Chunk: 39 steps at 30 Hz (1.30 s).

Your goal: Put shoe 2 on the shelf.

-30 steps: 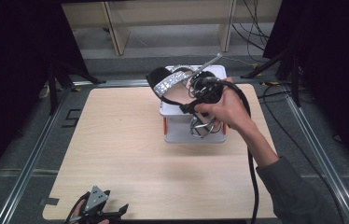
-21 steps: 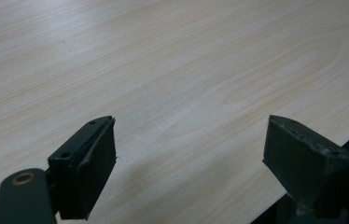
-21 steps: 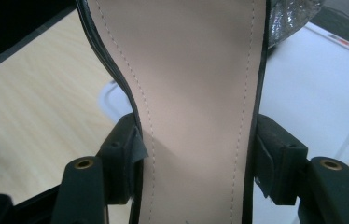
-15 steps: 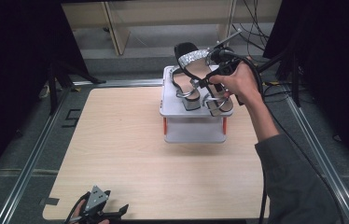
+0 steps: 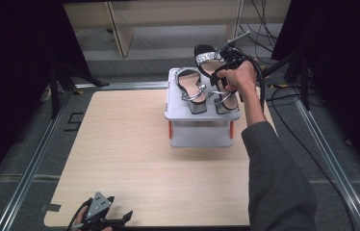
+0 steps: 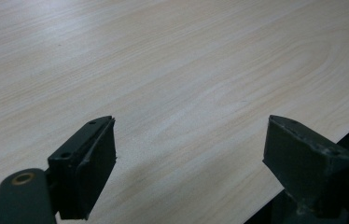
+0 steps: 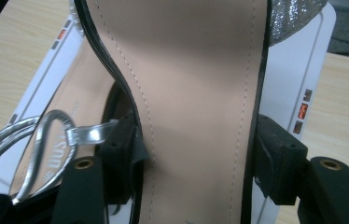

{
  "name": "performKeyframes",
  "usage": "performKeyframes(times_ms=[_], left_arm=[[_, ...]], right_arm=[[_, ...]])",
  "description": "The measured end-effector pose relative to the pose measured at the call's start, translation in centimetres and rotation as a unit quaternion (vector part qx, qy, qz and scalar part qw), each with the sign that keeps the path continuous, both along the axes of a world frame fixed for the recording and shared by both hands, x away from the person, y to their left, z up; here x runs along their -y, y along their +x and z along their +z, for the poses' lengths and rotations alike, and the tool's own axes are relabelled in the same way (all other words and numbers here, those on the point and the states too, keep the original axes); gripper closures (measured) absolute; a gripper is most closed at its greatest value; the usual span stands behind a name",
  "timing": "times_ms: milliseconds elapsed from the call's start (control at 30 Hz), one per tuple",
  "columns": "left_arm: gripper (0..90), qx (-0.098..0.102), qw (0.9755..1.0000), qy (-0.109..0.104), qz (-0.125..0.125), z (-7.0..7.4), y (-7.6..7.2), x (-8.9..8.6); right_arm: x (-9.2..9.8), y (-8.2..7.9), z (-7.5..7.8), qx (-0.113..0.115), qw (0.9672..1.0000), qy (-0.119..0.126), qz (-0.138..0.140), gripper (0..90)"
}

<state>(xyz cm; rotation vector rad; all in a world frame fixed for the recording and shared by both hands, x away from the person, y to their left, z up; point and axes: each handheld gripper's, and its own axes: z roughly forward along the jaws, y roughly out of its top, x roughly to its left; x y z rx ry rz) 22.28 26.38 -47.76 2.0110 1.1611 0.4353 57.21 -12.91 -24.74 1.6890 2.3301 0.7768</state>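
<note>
A low white two-tier rack (image 5: 199,132) stands at the far right of the wooden table (image 5: 130,144). One black sandal with silver straps (image 5: 190,86) lies on the left half of its top shelf. My right gripper (image 5: 226,72) holds the matching sandal (image 5: 208,57) over the right half, toe towards the far edge, heel near the shelf. In the right gripper view the right gripper (image 7: 198,144) is shut on the held sandal's tan insole (image 7: 196,70), pads on both sole edges. The left gripper (image 5: 120,221) lies open at the table's front edge, with bare wood between the left gripper's (image 6: 189,154) jaws.
The other sandal's silver strap loop (image 7: 46,135) lies just left of my right jaw. Metal rails (image 5: 29,168) run along both sides of the table. A pale wooden cabinet (image 5: 168,19) and dangling cables (image 5: 269,72) are behind the rack.
The right hand has carried the sandal from the rack's left front to its right rear, uncovering the sandal on the shelf. The left gripper has stayed put.
</note>
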Motion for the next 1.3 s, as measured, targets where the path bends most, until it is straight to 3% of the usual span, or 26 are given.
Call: performKeyframes(times_ms=[67, 233, 333, 367, 400, 467, 533, 600, 633, 700, 733, 767, 833, 933, 967, 1067, 1167, 1300], left_arm=[[16.4, 0.001, 0.9999, 0.013, -0.004, 0.0, 0.0, -0.1], [16.4, 0.002, 1.0, -0.002, -0.002, 0.0, -0.1, 0.1], [16.4, 0.002, 0.9999, 0.014, -0.005, 0.0, 0.0, -0.1], [16.4, 0.004, 1.0, -0.004, -0.004, 0.0, -0.1, 0.1], [16.4, 0.004, 1.0, -0.004, -0.003, 0.0, -0.1, 0.1], [16.4, 0.003, 0.9999, 0.013, -0.009, 0.0, 0.0, -0.1], [16.4, 0.003, 0.9999, 0.011, -0.009, 0.1, -0.1, -0.1], [16.4, 0.004, 0.9999, 0.003, -0.012, 0.0, -0.2, 0.2], [16.4, 0.001, 0.9997, 0.016, -0.019, 0.0, -0.1, 0.2], [16.4, 0.0, 0.9995, 0.021, -0.024, 0.0, -0.2, 0.4], [16.4, 0.0, 0.9997, 0.011, -0.022, 0.0, -0.2, 0.5], [16.4, 0.0, 0.9996, 0.018, -0.02, 0.0, -0.2, 0.4], [16.3, 0.005, 0.9999, 0.002, -0.015, 0.1, -0.2, 0.3], [16.4, 0.004, 0.9998, 0.014, -0.013, 0.1, -0.2, 0.2], [16.4, 0.004, 0.9999, 0.001, -0.014, 0.1, -0.3, 0.4], [16.4, 0.004, 0.9999, 0.001, -0.015, 0.1, -0.3, 0.4], [16.4, 0.005, 0.9999, 0.0, -0.013, 0.1, -0.3, 0.3], [16.3, 0.005, 0.9999, 0.001, -0.014, 0.1, -0.3, 0.4]], right_arm=[[0.2, 0.4, -0.3, -0.005, 0.9999, 0.006, -0.012, 40.6], [0.5, 1.2, -0.8, -0.024, 0.9986, 0.013, -0.046, 40.6], [0.5, 1.5, -1.2, -0.032, 0.9975, 0.015, -0.06, 40.5], [0.4, 1.7, -1.3, -0.035, 0.9969, 0.017, -0.068, 40.5], [0.5, 1.8, -1.4, -0.039, 0.9964, 0.019, -0.073, 40.5], [0.6, 2.0, -1.6, -0.044, 0.9954, 0.02, -0.082, 40.4], [0.5, 2.3, -1.8, -0.05, 0.9939, 0.023, -0.095, 40.4], [0.3, 2.4, -2.0, -0.052, 0.9936, 0.017, -0.099, 40.3], [0.3, 2.5, -2.1, -0.053, 0.9941, 0.016, -0.094, 40.3], [0.2, 2.6, -2.4, -0.056, 0.9936, 0.013, -0.097, 40.2], [0.0, 2.7, -2.5, -0.056, 0.9928, 0.013, -0.105, 40.1], [0.0, 2.8, -2.6, -0.057, 0.9926, 0.012, -0.107, 40.1], [0.1, 2.9, -2.8, -0.051, 0.9946, 0.003, -0.09, 40.0], [-0.2, 3.1, -3.0, -0.056, 0.9931, -0.003, -0.103, 39.8], [-0.2, 3.1, -3.1, -0.055, 0.9931, -0.006, -0.104, 39.8], [-0.3, 3.2, -3.2, -0.058, 0.9914, -0.004, -0.117, 39.5], [-0.4, 3.2, -3.3, -0.048, 0.992, -0.011, -0.117, 39.2], [-0.5, 3.3, -3.5, -0.05, 0.9898, 0.001, -0.133, 35.6]])
